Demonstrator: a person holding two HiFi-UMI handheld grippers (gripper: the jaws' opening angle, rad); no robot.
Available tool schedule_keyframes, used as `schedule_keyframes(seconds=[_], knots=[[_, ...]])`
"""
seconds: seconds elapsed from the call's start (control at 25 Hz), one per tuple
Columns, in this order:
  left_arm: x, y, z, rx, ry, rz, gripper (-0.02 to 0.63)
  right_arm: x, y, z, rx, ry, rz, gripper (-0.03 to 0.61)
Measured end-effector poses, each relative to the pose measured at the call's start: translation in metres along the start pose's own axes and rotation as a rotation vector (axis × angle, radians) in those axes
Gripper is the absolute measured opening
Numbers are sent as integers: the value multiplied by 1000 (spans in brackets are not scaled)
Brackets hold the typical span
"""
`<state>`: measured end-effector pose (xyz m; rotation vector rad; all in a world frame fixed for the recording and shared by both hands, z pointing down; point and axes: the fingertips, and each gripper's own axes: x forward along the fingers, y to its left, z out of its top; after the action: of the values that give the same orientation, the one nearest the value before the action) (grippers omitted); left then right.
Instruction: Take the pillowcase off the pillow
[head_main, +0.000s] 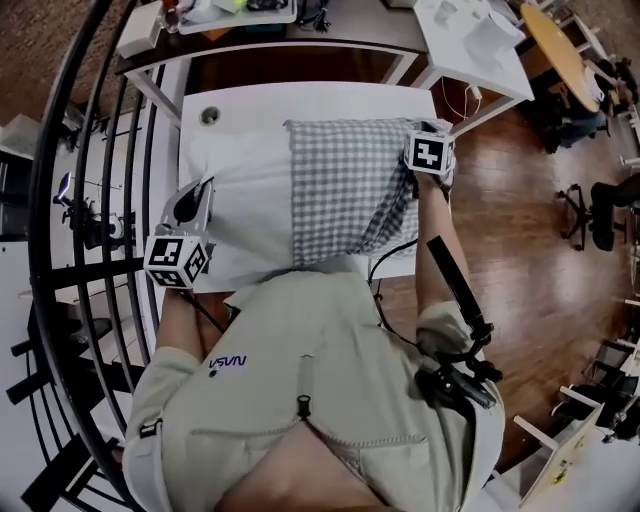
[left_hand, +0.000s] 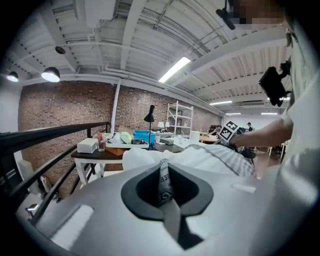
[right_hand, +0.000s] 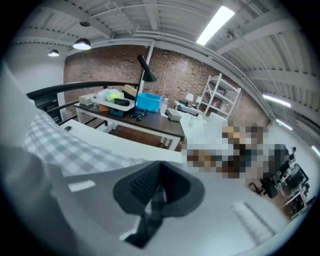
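A white pillow (head_main: 245, 200) lies on the white table (head_main: 300, 100), its right half inside a grey-and-white checked pillowcase (head_main: 345, 190). My left gripper (head_main: 203, 190) sits at the pillow's bare left end. In the left gripper view it (left_hand: 164, 182) is shut on a narrow printed fabric tag (left_hand: 163, 175), with the pillow (left_hand: 150, 157) and pillowcase (left_hand: 227, 157) beyond. My right gripper (head_main: 418, 175) is at the pillowcase's far right edge. In the right gripper view it (right_hand: 154, 197) is shut on a fold of the checked cloth (right_hand: 65, 147).
A black curved railing (head_main: 95, 200) runs along the left of the table. Beyond it stands a dark desk (left_hand: 100, 155) with a blue box (right_hand: 148, 102), a black lamp (left_hand: 150, 117) and clutter. Office chairs (head_main: 600, 215) stand on the wood floor at right.
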<state>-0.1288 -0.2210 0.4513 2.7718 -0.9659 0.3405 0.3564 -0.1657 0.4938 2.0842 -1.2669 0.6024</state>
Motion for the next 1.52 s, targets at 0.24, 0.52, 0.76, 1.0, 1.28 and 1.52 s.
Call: schedule_keyframes(seconds=[0.24, 0.52, 0.76, 1.0, 1.28, 1.52], knots=[[42, -1, -11, 101, 73, 42, 20, 11, 16, 1, -63, -49, 81, 8], [36, -13, 18, 193, -28, 85, 154, -48, 43, 18, 1, -228, 248, 88], [9, -97, -12, 156, 112, -173, 258, -152, 108, -18, 68, -320, 414, 111], [-7, -148, -73, 146, 328, -282, 296, -203, 136, -93, 74, -200, 422, 136], [5, -152, -106, 252, 404, -238, 184, -189, 169, -170, 69, 2, 418, 183], [5, -150, -81, 252, 326, -208, 14, -159, 175, -170, 15, 3, 315, 27]])
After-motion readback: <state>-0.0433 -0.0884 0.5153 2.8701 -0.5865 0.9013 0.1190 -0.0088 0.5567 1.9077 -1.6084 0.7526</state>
